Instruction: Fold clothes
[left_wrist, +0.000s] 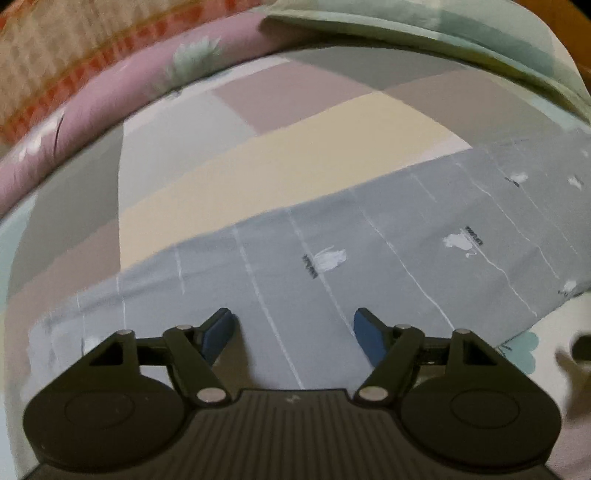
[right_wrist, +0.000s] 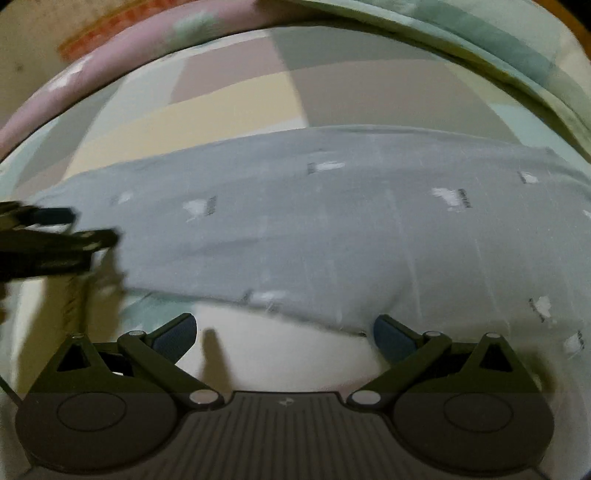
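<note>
Left wrist view: we see a grey garment (left_wrist: 369, 236) flat on a patchwork bedsheet (left_wrist: 280, 147).
Pink rolled bedding (left_wrist: 122, 96) lies behind; both grippers, left gripper (left_wrist: 293, 330) and right gripper (right_wrist: 284, 334), spread, pinching nothing.

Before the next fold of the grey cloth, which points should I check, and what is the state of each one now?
1. Left gripper open, nothing between its pads: ok.
2. Right gripper open, nothing held: ok.
3. Grey cloth lies flat on the patterned sheet: ok.
4. Near edge of the cloth within view of the right gripper: ok.
5. Far corners of the cloth aligned: cannot tell, picture blurred.
6. The two grippers stand apart: ok.
</note>
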